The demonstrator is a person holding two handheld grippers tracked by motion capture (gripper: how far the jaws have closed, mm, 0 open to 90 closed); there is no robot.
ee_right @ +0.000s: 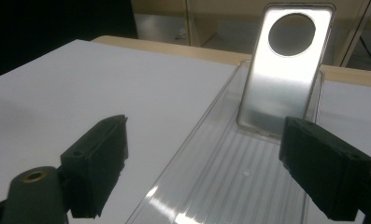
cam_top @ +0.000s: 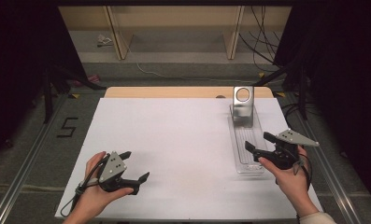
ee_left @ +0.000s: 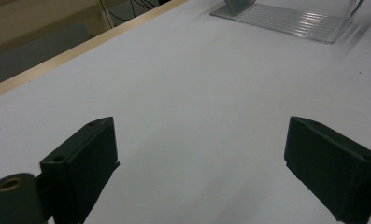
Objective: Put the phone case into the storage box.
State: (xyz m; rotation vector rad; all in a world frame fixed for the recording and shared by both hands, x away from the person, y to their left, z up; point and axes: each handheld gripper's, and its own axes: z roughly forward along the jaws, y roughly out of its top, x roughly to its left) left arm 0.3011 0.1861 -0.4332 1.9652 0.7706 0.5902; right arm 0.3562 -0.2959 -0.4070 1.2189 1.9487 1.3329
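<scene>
Hand-held gripper [ee_right: 202, 172] jaws spread wide over a clear ribbed tray [ee_right: 230, 186]; a silver plate [ee_right: 281, 79] stands upright at the tray's far end.

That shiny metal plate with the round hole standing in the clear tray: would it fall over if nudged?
Probably. The metal plate stands nearly upright, tall and thin, so a nudge could tip it. It looks stiff, and its glossy face may be slippery. The ribbed clear tray might slide too.
</scene>
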